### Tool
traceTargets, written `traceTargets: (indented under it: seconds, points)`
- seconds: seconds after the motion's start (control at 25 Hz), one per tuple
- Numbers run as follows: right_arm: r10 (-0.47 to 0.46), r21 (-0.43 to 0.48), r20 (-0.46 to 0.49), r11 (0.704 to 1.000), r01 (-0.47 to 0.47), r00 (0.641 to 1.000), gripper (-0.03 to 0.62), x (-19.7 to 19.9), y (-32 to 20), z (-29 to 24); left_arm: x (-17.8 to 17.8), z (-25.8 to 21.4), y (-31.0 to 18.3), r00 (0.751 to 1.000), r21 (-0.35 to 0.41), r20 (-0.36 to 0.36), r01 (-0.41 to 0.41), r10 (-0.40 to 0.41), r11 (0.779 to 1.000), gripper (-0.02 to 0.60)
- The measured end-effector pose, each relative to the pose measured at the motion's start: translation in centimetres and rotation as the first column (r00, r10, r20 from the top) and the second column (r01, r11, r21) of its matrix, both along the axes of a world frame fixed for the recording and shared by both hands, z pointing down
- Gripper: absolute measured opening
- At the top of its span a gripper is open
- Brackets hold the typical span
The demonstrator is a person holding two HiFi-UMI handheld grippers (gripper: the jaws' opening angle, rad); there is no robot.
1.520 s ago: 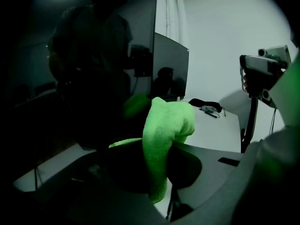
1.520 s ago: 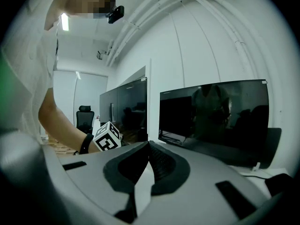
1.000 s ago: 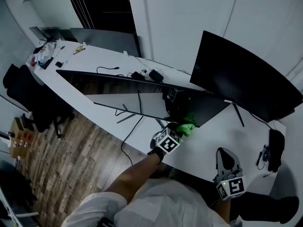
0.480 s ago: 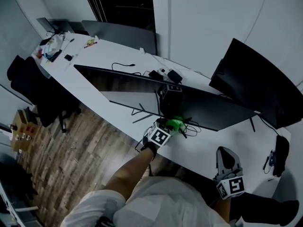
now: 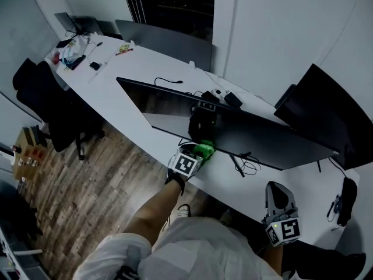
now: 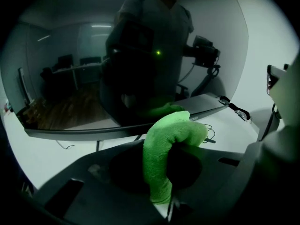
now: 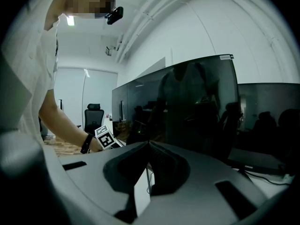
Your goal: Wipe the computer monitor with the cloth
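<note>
Because the green cloth (image 6: 165,149) looks soft, light and floppy, it is best held bunched, clamped in the left gripper's (image 5: 197,153) fingers at the fragile monitor's (image 5: 250,134) lower edge, while the right gripper's (image 7: 149,145) fingers sit together, empty.

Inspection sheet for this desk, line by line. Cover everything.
Surface: long white desk, with bare patches along it.
Job's things: wide monitor standing, screen dark; green cloth at its lower edge, apparently touching it.
Clutter: small items heaped at the desk's far end; second monitor at the right.
Grippers: left tongs shut on the green cloth; right tongs shut, empty, away from the wide monitor.
Cables: loose black cable in front of the wide monitor; another cable behind it.
Surroundings: black chair, wood floor.
</note>
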State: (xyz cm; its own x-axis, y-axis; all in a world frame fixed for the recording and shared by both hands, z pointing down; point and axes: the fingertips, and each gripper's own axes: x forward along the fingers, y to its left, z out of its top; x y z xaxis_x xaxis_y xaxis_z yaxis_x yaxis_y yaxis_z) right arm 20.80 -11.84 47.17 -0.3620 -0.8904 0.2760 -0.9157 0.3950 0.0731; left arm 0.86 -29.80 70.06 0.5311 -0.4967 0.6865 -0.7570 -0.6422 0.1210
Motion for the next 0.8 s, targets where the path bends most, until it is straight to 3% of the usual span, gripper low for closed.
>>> traceTargets:
  seconds: [0.28, 0.8]
  points:
    - [-0.015, -0.001, -0.004, 1.000, 0.015, 1.000, 0.003, -3.4, -1.3, 0.1, -7.3, 0.3, -2.6, 0.994, -0.006, 0.004, 0.106, -0.105, 0.994, 0.052]
    - [0.027, 0.018, 0.004, 0.999, -0.027, 1.000, 0.003, -7.6, -1.3, 0.4, -18.0, 1.3, -6.2, 0.976, -0.003, 0.104, 0.194, -0.192, 0.981, 0.052]
